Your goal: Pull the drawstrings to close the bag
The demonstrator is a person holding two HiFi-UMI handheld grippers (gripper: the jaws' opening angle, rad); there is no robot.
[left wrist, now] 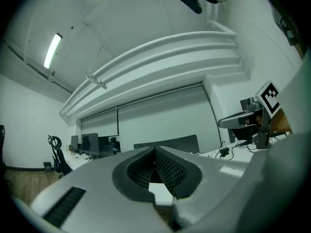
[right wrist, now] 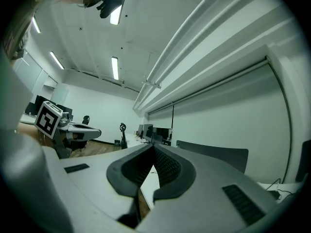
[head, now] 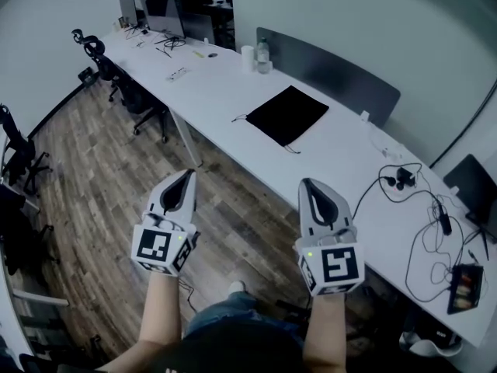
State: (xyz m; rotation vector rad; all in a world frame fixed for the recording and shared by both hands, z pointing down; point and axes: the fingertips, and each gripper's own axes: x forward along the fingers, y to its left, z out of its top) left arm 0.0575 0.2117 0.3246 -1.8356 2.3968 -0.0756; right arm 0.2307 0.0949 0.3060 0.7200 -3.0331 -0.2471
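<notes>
A flat black drawstring bag (head: 286,114) lies on the long white table (head: 342,169), its thin cords trailing off at its left and near corners. Both grippers hang well short of it, over the wooden floor in front of the table. My left gripper (head: 187,174) is shut with nothing in its jaws, and my right gripper (head: 305,183) is shut and empty too. In the left gripper view the closed jaws of the left gripper (left wrist: 155,150) point level across the room. The right gripper (right wrist: 153,148) in its own view does the same. The bag shows in neither gripper view.
Tangled black cables (head: 425,224) and a small dark device (head: 464,286) lie on the table's right end. A cup and bottle (head: 256,57) stand beyond the bag, monitors (head: 175,15) at the far end. Office chairs (head: 128,92) stand along the left; a grey divider panel (head: 334,72) backs the table.
</notes>
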